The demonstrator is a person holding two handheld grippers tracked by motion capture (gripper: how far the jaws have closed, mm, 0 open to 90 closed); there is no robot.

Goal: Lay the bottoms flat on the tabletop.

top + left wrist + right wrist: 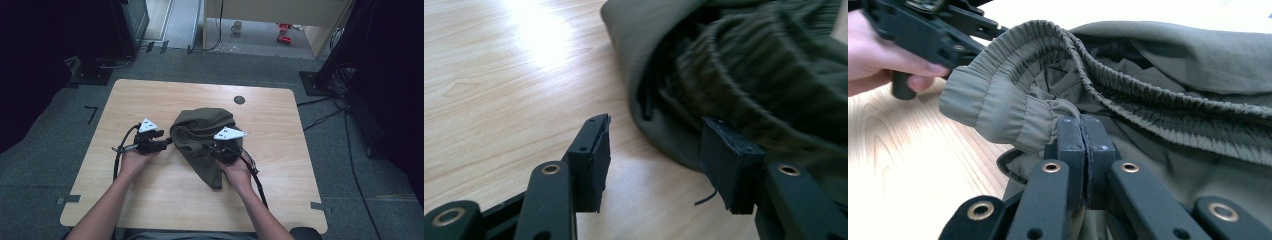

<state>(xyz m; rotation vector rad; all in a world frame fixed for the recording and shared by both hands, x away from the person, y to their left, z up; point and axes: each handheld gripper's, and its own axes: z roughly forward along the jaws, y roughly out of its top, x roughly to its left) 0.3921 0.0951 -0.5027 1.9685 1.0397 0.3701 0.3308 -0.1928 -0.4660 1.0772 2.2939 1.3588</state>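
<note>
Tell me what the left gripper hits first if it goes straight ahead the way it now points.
Most likely the olive garment. The left gripper has open jaws with bare table between them, and the garment's folded edge lies just beyond, already beside the one fingertip. Depth is hard to judge.

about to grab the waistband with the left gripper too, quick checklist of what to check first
1. Right gripper pinched on the olive garment: ok, jaws shut on a fold of fabric beside the elastic waistband.
2. Left gripper open: ok, jaws apart, nothing between them.
3. Left gripper lined up with the fabric: not ok, one pad touches the garment edge, the other is over bare table.
4. Garment fully on the table: ok.
5. How many layers the right gripper holds: cannot tell.
</note>
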